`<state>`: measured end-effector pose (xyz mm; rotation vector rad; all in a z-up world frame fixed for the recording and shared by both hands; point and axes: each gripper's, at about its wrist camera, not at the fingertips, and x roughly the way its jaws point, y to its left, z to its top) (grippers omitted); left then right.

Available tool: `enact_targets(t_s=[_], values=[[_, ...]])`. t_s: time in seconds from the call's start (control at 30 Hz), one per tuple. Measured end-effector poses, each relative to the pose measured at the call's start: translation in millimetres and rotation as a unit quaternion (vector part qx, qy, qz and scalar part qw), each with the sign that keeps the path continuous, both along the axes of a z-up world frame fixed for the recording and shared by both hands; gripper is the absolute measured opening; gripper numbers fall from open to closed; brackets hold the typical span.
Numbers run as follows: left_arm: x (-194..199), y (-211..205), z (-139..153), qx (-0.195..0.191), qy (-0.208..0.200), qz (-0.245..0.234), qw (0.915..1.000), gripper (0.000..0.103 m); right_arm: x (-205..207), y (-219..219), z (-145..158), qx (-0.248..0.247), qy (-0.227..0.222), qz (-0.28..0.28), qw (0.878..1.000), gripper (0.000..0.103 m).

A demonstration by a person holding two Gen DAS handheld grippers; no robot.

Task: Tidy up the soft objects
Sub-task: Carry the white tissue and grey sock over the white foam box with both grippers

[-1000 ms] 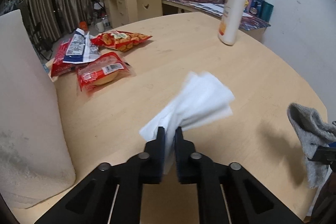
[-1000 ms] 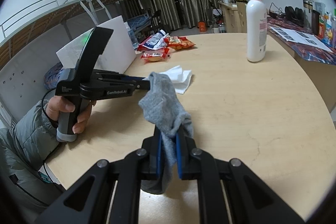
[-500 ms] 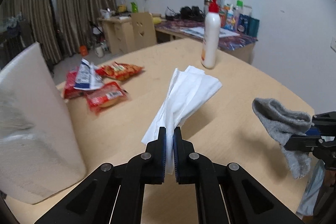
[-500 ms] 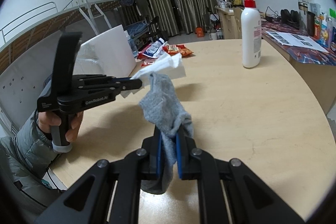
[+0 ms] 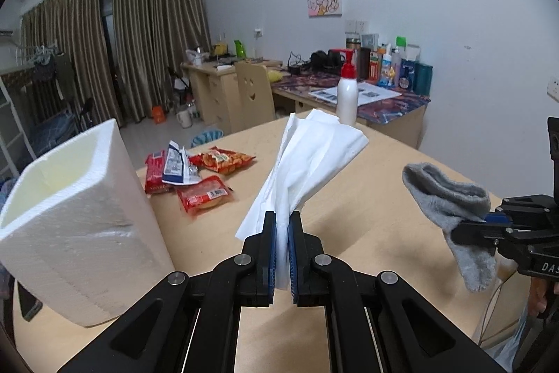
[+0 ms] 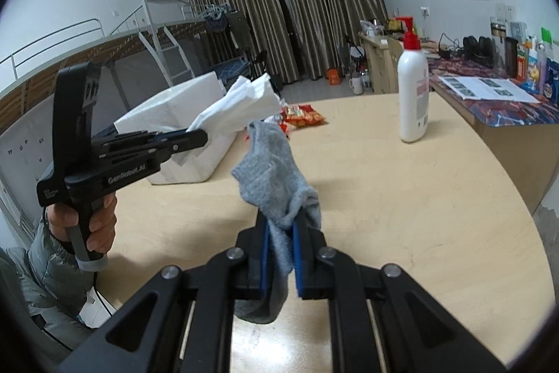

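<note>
Your left tongs (image 5: 282,233) are clamped nearly shut on a bunch of white tissue paper (image 5: 307,163), which fans up and away from the tips, clear of the worktop (image 5: 367,198). Your right tongs (image 6: 281,236) are pinched on a grey sock (image 6: 276,170); its cuff stands up beyond the tips and its toe end droops below the jaws. From the right wrist view, your hand (image 6: 84,226) grips the left tool's handle, with a padded grey sleeve (image 6: 45,271) behind it.

Just left of the left tongs an open white foam box (image 5: 77,226) stands on the worktop, its inside pale and bare as far as you can see. Beyond the left tongs and a little left, several snack packets (image 5: 199,170) lie together, well apart from both tips. Farther off, ahead of the tongs on the worktop's far edge, stands a white pump bottle (image 6: 414,97) with a red top. Behind it a cluttered desk (image 5: 384,100) sits against the wall, beside a wooden chair (image 5: 253,97), with brown curtains (image 5: 139,41) further left.
</note>
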<state>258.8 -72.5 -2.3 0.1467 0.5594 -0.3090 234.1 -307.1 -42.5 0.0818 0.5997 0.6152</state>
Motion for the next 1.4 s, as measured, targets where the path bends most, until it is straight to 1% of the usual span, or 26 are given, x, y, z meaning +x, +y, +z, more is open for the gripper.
enact_targets(t_s=[0.17,0.4,0.57,0.93,1.17,1.4], values=[[-22.4,3.5,15.0,-0.012,-0.022,-0.003,0.9997,0.007,-11.2,-0.8,12.3,0.011,-0.020,-0.003,1.000,0.015],[-59.9,12.3,37.3,-0.022,-0.060,0.027,0.9976,0.007,-27.5,3.4,27.8,0.023,-0.050,0.001,0.999,0.015],[-84.0,17.1,49.1,-0.025,-0.080,0.034,0.9959,0.007,-41.0,8.3,36.8,0.027,-0.069,0.008,0.997,0.015],[-143.1,38.3,75.6,-0.038,-0.135,0.058,0.9884,0.007,-70.8,20.5,58.5,0.037,-0.113,0.015,0.993,0.015],[-177.3,49.4,86.4,-0.040,-0.163,0.068,0.9835,0.007,-94.5,31.4,69.3,0.040,-0.138,0.026,0.989,0.015],[-202.6,63.2,87.6,-0.042,-0.172,0.097,0.9793,0.007,-108.5,43.9,73.6,0.041,-0.151,0.039,0.987,0.015]])
